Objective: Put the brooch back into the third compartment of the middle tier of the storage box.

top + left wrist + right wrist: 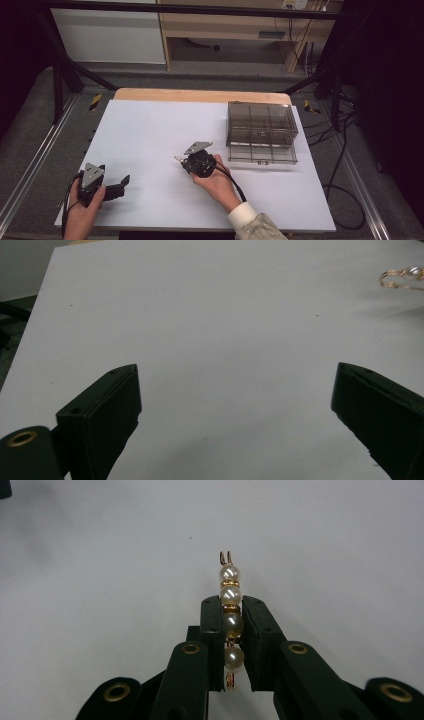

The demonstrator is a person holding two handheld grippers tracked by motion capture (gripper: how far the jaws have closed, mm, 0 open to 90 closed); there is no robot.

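Observation:
A gold hair clip [230, 594] set with a row of white pearls is pinched between the black jaws of my right gripper [231, 604], just above the white sheet. Its two-pronged gold tip sticks out past the fingertips. In the high view the right gripper [184, 161] sits near the middle of the sheet, pointing left, with the clip's end [177, 159] poking out. My left gripper [121, 185] rests near the front left corner of the sheet, jaws wide apart with nothing between them [235, 385]. The clip [400, 279] appears far off at the upper right of the left gripper view.
A clear smoky plastic organiser box [261, 131] with several compartments and a drawer stands at the right of the white sheet [150, 125]. The sheet covers a wooden table [200, 95]. Black frame bars and cables run along the sides.

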